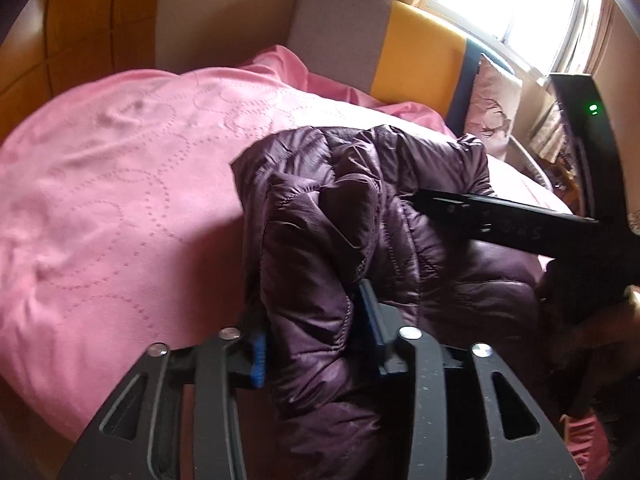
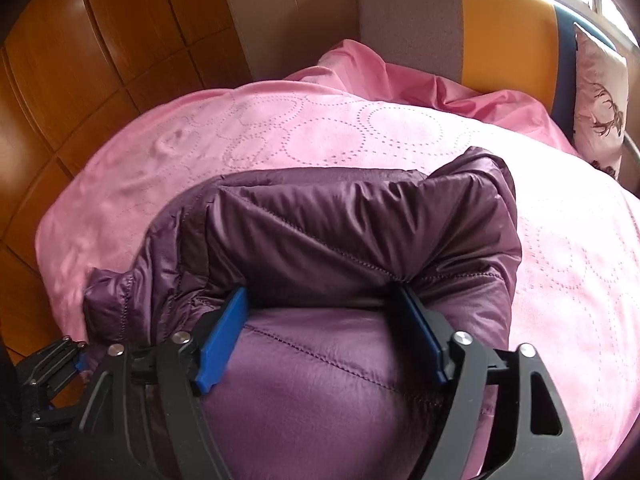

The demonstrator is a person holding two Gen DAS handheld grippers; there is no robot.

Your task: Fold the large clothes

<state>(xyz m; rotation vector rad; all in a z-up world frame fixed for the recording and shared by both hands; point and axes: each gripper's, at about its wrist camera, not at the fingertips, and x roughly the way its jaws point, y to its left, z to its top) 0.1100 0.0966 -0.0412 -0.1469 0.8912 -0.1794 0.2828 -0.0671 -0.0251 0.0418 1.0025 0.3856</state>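
We see a big bed with a pink blanket (image 2: 360, 128) on it. A puffy purple jacket (image 2: 352, 232) lies bunched up on the blanket, down at six o'clock in both views. Our left gripper (image 1: 316, 340) has its jaws about halfway open, with a thick fold of jacket between them. Our right gripper (image 2: 324, 332) has its jaws wide open, with jacket between the blue pads (image 2: 224, 340). A pillow (image 2: 600, 100) leans at two o'clock.
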